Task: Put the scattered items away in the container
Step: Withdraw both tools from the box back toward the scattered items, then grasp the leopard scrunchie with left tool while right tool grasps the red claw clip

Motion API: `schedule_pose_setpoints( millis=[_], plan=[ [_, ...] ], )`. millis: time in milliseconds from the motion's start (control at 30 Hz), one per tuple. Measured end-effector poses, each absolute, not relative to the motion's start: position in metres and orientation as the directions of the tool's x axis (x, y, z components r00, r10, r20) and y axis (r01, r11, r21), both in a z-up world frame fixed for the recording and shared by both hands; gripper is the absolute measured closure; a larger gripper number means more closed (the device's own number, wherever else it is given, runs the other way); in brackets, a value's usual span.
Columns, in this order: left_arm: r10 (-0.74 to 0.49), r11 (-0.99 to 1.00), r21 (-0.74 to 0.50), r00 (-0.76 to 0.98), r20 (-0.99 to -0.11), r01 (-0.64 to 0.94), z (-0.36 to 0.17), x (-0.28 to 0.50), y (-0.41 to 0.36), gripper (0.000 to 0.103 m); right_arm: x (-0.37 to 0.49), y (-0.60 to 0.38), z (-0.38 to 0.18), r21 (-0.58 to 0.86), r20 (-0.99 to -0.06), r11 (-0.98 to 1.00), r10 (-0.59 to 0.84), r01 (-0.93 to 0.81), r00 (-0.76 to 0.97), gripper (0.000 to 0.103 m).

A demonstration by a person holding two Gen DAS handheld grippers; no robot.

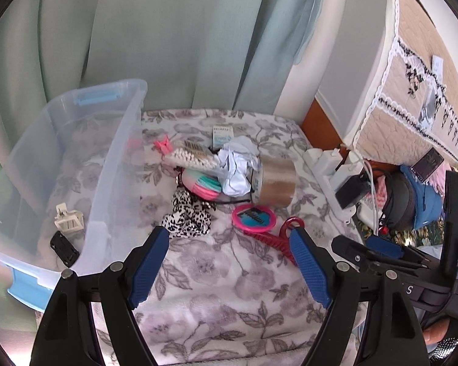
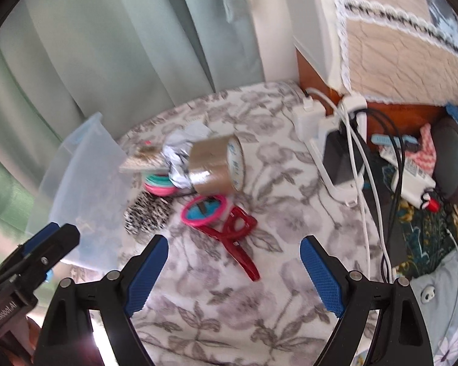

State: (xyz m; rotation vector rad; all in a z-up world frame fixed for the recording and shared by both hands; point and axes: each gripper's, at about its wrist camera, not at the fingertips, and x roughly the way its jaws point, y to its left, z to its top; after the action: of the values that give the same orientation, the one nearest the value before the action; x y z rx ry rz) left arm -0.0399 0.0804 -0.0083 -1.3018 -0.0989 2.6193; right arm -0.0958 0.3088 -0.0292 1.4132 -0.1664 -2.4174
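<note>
Both grippers, left (image 1: 229,262) and right (image 2: 233,270), jaws wide, nothing held. Clear plastic bin (image 1: 113,164) far left on floral blanket (image 1: 223,292); red plastic hair claw (image 2: 232,235), brown tape roll (image 2: 216,164) scattered right of it.

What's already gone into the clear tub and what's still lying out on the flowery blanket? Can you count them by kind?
In the clear tub:
Hair claws: 2, cream claw and black claw

On the blanket:
Tape roll: 1
Crumpled paper: 1
Cotton swab pack: 1
Small carton: 1
Pink round mirror: 1
Leopard scrunchie: 1
Hair-tie bundle: 1
Red claw: 1
Pink clip: 1

Total: 11
</note>
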Motion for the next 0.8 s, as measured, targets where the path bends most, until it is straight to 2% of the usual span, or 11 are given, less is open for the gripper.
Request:
schedule_pose_setpoints(
  millis=[367, 500, 800],
  plan=[
    [0.202, -0.979, -0.170, -0.517, -0.831, -0.110, -0.042, -0.051, 0.072, 0.021, -0.097, 0.297, -0.073, 0.237, -0.874, -0.932, -0.328, 0.274, -0.358, 0.013],
    [0.163, -0.986, -0.128, -0.503, -0.849, -0.103, -0.053, -0.057, 0.078, 0.021, -0.101, 0.290, -0.084, 0.217, -0.886, -0.932, -0.313, 0.290, -0.343, 0.013],
    [0.104, -0.991, -0.129, -0.421, -0.901, 0.031, -0.089, -0.089, 0.072, 0.021, -0.116, 0.278, -0.108, 0.194, -0.903, -0.923, -0.300, 0.332, -0.308, 0.016]
  ],
)
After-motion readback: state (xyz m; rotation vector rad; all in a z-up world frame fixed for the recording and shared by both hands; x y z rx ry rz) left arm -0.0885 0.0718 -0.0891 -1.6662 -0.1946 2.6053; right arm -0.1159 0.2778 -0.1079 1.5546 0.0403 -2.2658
